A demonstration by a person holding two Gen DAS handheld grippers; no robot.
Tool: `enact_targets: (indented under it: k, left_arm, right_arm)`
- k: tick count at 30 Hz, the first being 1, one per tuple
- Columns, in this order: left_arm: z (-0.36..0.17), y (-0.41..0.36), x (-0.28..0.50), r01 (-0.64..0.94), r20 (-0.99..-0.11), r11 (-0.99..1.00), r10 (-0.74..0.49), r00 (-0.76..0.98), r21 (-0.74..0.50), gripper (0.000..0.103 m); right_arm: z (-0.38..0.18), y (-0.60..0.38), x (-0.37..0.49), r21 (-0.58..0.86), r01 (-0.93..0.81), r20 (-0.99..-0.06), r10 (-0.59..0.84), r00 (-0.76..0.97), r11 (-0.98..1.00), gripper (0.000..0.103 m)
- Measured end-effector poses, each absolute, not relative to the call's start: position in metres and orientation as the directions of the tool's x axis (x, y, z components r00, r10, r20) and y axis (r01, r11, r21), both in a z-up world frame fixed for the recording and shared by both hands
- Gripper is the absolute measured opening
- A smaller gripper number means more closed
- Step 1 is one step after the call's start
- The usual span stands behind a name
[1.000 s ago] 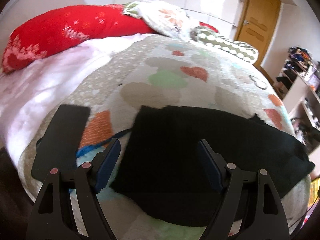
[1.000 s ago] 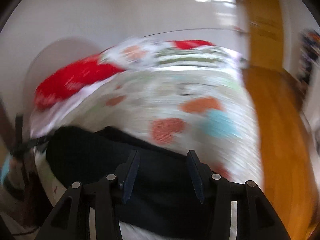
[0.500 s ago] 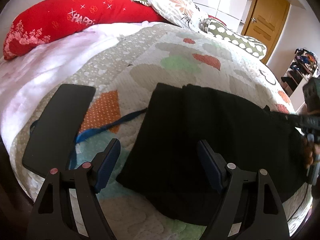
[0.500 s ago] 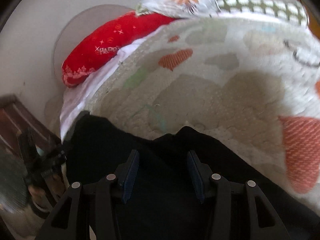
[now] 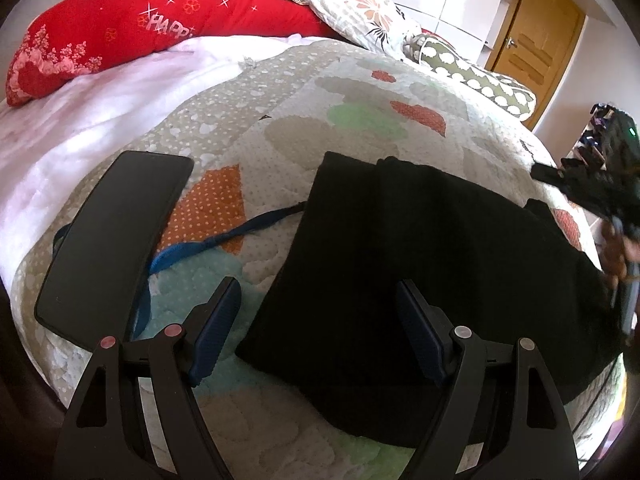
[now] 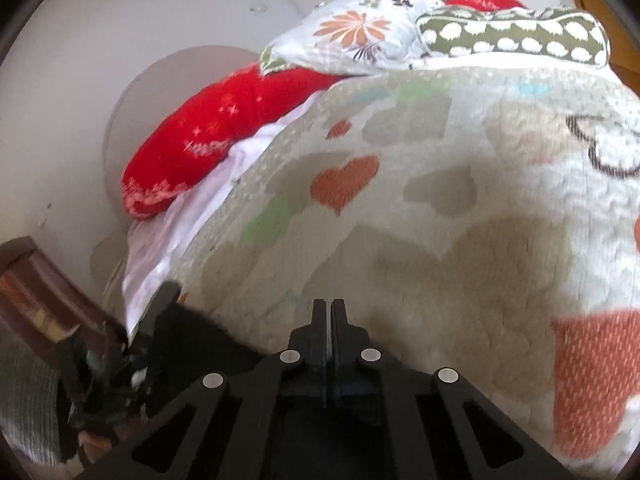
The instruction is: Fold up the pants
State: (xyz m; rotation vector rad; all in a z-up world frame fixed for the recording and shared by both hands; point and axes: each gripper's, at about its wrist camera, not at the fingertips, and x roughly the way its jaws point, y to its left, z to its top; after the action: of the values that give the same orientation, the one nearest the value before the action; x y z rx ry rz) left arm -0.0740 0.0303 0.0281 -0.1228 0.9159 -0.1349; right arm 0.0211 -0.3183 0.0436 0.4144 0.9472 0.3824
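Left tool (image 5: 316,328) hangs wide open, grasping nothing, over the near edge of the black pants (image 5: 420,272) lying flat on the bed quilt (image 5: 360,92). Over on the right, the right tool (image 6: 329,312) has just snapped closed from half a second ago, apparently at the pants' far end though no cloth shows between its fingers, so I'd guess the fold is about to start.

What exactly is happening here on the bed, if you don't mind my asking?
A person with a handheld gripper in each hand is folding black pants laid flat on a quilt. The left gripper is open, hovering over the near end of the pants. The right gripper is shut at the far end; whether it holds cloth is unclear. A dark phone and a blue strap lie beside the pants.
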Motion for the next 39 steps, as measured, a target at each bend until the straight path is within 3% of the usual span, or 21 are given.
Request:
enact_targets:
  k: [3, 6, 8, 9, 10, 12, 13, 14, 15, 16, 22, 24, 29, 34, 39]
  left_arm:
    - [0.030, 0.033, -0.076, 0.070, -0.777, 0.983, -0.176, 0.604, -0.168, 0.080]
    - [0.029, 0.033, -0.075, 0.076, -0.774, 0.984, -0.174, 0.608, -0.161, 0.080]
    - [0.028, 0.033, -0.073, 0.073, -0.774, 0.983, -0.178, 0.608, -0.168, 0.080]
    - [0.028, 0.032, -0.073, 0.072, -0.772, 0.983, -0.179, 0.610, -0.171, 0.080]
    - [0.029, 0.032, -0.073, 0.073, -0.770, 0.983, -0.179, 0.612, -0.171, 0.080]
    - [0.030, 0.031, -0.074, 0.075, -0.768, 0.982, -0.181, 0.614, -0.172, 0.080]
    - [0.030, 0.030, -0.075, 0.077, -0.768, 0.982, -0.182, 0.613, -0.172, 0.080]
    - [0.030, 0.029, -0.076, 0.078, -0.769, 0.983, -0.180, 0.613, -0.168, 0.080]
    - [0.029, 0.028, -0.077, 0.079, -0.770, 0.984, -0.176, 0.614, -0.162, 0.080]
    - [0.029, 0.029, -0.078, 0.080, -0.770, 0.984, -0.174, 0.614, -0.159, 0.080]
    - [0.028, 0.032, -0.077, 0.068, -0.772, 0.981, -0.184, 0.608, -0.180, 0.080]
    - [0.027, 0.031, -0.077, 0.063, -0.771, 0.982, -0.179, 0.611, -0.178, 0.080]
    - [0.036, 0.031, -0.082, 0.073, -0.763, 0.985, -0.170, 0.623, -0.159, 0.080]
    - [0.061, 0.022, -0.087, 0.110, -0.704, 0.980, -0.194, 0.683, -0.164, 0.080]
    - [0.063, -0.006, -0.079, 0.168, -0.699, 0.972, -0.233, 0.676, -0.162, 0.080]
  right_arm:
    - [0.047, -0.316, 0.034, 0.437, -0.119, -0.741, 0.432, 0.515, 0.892, 0.002]
    - [0.056, -0.317, 0.017, 0.452, -0.170, -0.735, 0.474, 0.486, 0.876, 0.007]
    - [0.058, -0.317, 0.002, 0.394, -0.192, -0.758, 0.436, 0.485, 0.899, 0.023]
    - [0.056, -0.318, -0.002, 0.384, -0.193, -0.767, 0.428, 0.478, 0.903, 0.043]
    - [0.051, -0.320, -0.005, 0.385, -0.185, -0.776, 0.425, 0.466, 0.904, 0.048]
    - [0.035, -0.322, -0.006, 0.394, -0.166, -0.795, 0.426, 0.431, 0.904, 0.048]
    - [0.030, -0.321, -0.005, 0.387, -0.166, -0.803, 0.420, 0.423, 0.907, 0.043]
    - [0.024, -0.317, -0.005, 0.382, -0.178, -0.806, 0.421, 0.416, 0.907, 0.033]
    - [0.020, -0.313, -0.005, 0.387, -0.192, -0.802, 0.432, 0.412, 0.902, 0.013]
    - [0.019, -0.307, -0.005, 0.389, -0.207, -0.798, 0.441, 0.411, 0.897, 0.008]
    - [0.049, -0.302, 0.014, 0.258, -0.211, -0.770, 0.333, 0.544, 0.943, 0.000]
    - [0.044, -0.307, 0.026, 0.224, -0.164, -0.777, 0.278, 0.564, 0.961, 0.000]
    - [0.033, -0.319, 0.016, 0.305, -0.098, -0.775, 0.307, 0.553, 0.947, 0.002]
    - [0.059, -0.322, -0.045, 0.282, -0.054, -0.739, 0.253, 0.625, 0.958, 0.035]
    - [0.050, -0.321, -0.110, 0.296, -0.007, -0.741, 0.234, 0.629, 0.955, 0.036]
